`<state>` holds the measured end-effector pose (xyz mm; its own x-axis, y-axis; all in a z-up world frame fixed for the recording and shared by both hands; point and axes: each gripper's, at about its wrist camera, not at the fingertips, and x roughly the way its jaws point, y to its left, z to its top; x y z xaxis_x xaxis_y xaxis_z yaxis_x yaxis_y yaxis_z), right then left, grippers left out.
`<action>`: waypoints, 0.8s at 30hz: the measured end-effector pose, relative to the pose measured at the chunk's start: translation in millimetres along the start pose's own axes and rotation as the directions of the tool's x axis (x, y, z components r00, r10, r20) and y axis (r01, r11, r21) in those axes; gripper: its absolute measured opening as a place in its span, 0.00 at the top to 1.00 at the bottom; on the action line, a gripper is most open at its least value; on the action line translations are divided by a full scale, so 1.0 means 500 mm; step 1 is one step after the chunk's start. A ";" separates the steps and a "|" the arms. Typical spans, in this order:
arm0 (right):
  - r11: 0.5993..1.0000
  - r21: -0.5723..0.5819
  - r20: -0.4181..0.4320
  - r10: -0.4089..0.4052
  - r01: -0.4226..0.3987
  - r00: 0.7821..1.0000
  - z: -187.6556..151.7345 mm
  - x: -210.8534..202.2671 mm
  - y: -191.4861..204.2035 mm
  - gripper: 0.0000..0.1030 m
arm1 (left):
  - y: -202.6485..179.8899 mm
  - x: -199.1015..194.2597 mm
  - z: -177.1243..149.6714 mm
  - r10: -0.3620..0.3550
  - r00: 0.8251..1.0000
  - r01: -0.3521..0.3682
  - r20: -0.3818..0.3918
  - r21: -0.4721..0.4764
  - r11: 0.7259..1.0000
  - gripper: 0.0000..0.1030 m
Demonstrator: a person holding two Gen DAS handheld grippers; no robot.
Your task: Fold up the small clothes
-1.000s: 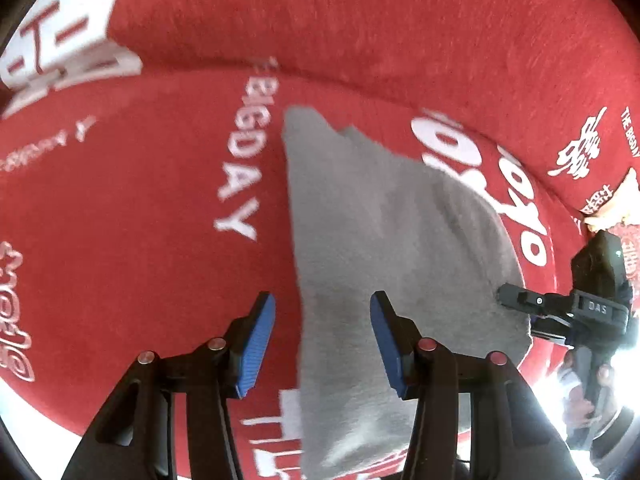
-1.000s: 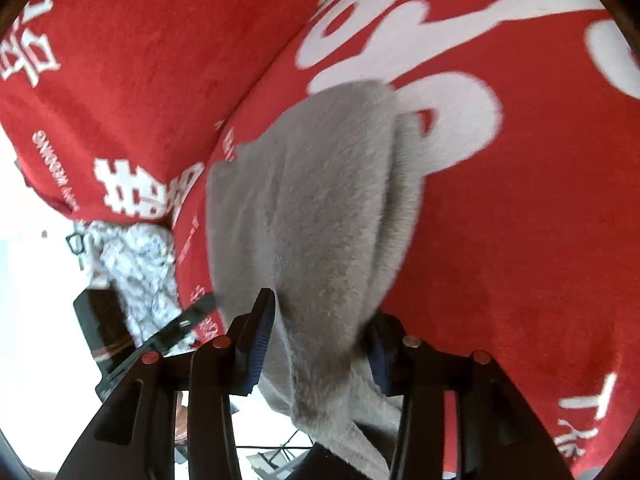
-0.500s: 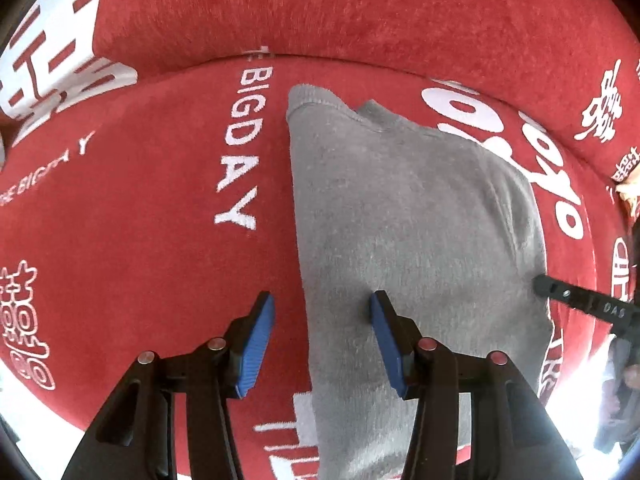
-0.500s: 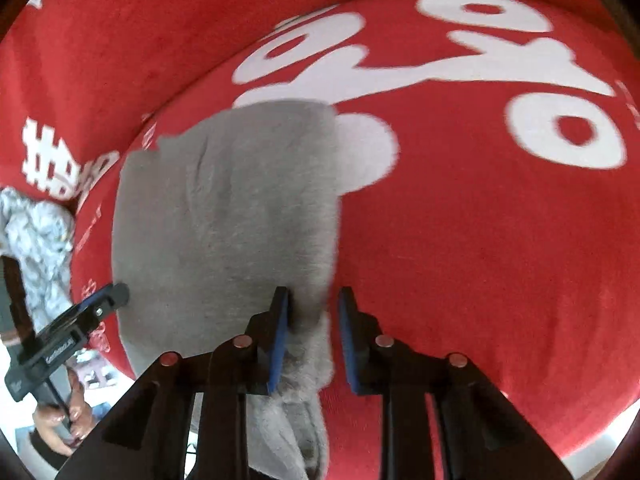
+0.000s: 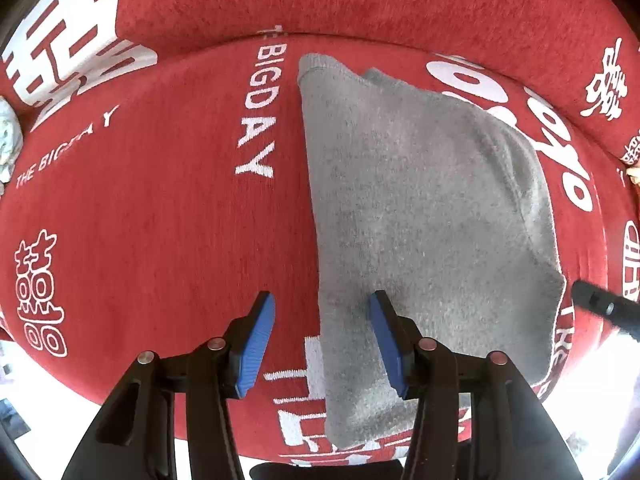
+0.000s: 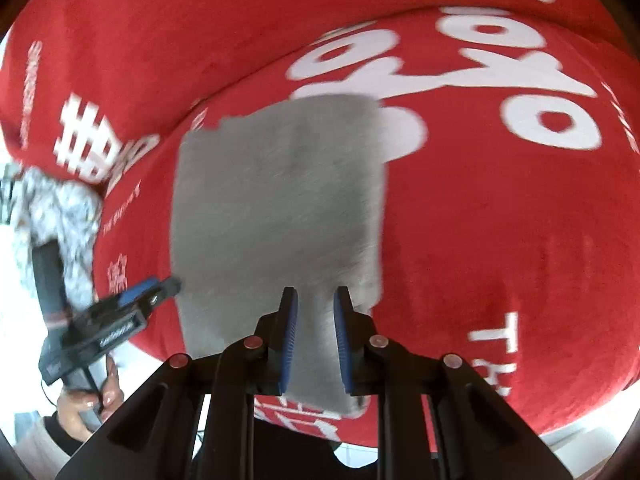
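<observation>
On red printed cover, grey garment lies flat, folded. L gripper spread over its left edge; R gripper part-spread, gripping nothing. Fold step prob. done; next needs re-grip of an edge.

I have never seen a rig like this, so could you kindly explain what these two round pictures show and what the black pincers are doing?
These are no robot arms: a person holds a two-finger gripper in each hand, and a fisheye camera on each looks forward along its fingers. The left gripper stands open over the left edge of a grey knitted garment, gripping nothing. From the other camera, the right gripper has its blue pads close together over the garment's near edge; the blur hides whether it grips. The garment lies flat on a red cloth with white lettering. A crumpled patterned cloth sits at the far left.
</observation>
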<state>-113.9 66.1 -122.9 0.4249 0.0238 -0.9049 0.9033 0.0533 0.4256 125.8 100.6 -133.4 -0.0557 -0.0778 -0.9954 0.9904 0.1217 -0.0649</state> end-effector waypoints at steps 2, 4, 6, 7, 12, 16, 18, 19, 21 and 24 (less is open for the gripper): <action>1.000 -0.013 -0.025 -0.011 0.011 1.000 -0.011 0.018 0.007 0.80 | -0.003 -0.001 0.001 0.006 1.000 -0.006 0.001 0.002 1.000 0.50; 1.000 0.009 -0.047 -0.029 0.029 0.999 -0.014 0.047 -0.001 0.80 | -0.004 -0.001 0.001 0.009 1.000 -0.009 0.003 0.007 1.000 0.50; 0.998 0.032 -0.060 -0.051 0.053 0.997 -0.019 0.067 -0.016 0.82 | -0.003 0.000 0.001 0.004 1.000 -0.004 0.004 0.007 1.000 0.50; 0.997 0.043 -0.070 -0.061 0.064 0.996 -0.021 0.078 -0.026 0.87 | -0.002 0.000 0.000 0.000 1.000 0.000 0.004 0.005 1.000 0.50; 0.996 0.053 -0.071 -0.061 0.065 0.996 -0.027 0.079 -0.034 0.90 | -0.001 0.000 -0.002 -0.004 1.000 0.004 0.004 0.001 1.000 0.50; 0.996 0.061 -0.080 -0.063 0.068 0.995 -0.036 0.062 -0.035 0.90 | 0.000 -0.001 -0.001 -0.005 1.000 0.005 0.000 0.005 1.000 0.50; 0.995 0.081 -0.079 -0.057 0.064 0.995 -0.037 0.056 -0.039 0.90 | 0.000 -0.003 -0.002 -0.005 1.000 0.005 -0.004 0.006 1.000 0.50; 0.994 0.094 -0.079 -0.054 0.061 0.995 -0.039 0.052 -0.041 0.90 | -0.001 -0.004 -0.003 -0.005 1.000 0.005 -0.005 0.007 1.000 0.50; 0.992 0.108 -0.080 -0.056 0.064 0.995 -0.042 0.045 -0.046 0.90 | -0.001 -0.003 -0.006 -0.006 1.000 0.006 -0.008 0.006 1.000 0.50; 0.989 0.116 -0.082 -0.083 0.092 0.993 -0.048 0.035 -0.058 0.88 | -0.001 -0.003 -0.010 -0.009 1.000 0.009 -0.015 0.004 1.000 0.50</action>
<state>-134.0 89.1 -151.1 0.3421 0.1009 -0.9342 0.9394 -0.0608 0.3375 124.5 105.8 -132.4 -0.0662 -0.0635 -0.9958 0.9904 0.1174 -0.0733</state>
